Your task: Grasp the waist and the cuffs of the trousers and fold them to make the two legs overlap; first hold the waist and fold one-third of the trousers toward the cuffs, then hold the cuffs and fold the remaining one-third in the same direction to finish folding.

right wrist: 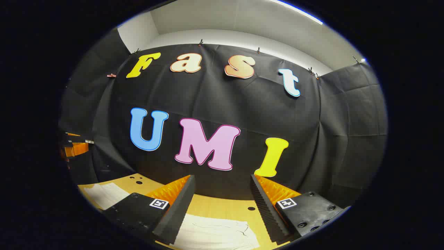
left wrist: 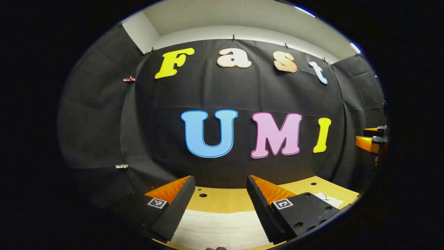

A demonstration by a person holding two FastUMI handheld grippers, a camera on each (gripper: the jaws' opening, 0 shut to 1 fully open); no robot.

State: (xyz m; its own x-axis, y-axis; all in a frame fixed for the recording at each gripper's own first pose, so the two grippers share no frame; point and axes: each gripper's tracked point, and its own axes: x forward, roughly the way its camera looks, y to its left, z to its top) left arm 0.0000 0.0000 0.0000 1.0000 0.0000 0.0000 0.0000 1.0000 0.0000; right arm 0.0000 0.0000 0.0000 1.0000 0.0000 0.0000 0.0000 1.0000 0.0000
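Trousers [left wrist: 222, 225]: white, lying flat on the desk [left wrist: 222, 199], low in the left gripper view between and below your left gripper's fingers, not touched by them. In the right gripper view the trousers [right wrist: 215, 232] show as a flat white stack with layered edges at its right end, again under the gap between the fingers; a second white patch lies farther left on the desk [right wrist: 225, 206], and whether it is the same garment you cannot tell. Desk is yellow wood with small dark holes. Left gripper [left wrist: 220, 187]: jaws wide apart, holding nothing, raised above the cloth and pointing at the black wall. Right gripper [right wrist: 222, 187]: jaws likewise wide apart and empty, above the desk. Each gripper appears at the edge of the other's view, well apart: the right one at the far right of the left gripper view, the left one at the far left of the right gripper view. Black cloth wall behind, pale ceiling above.
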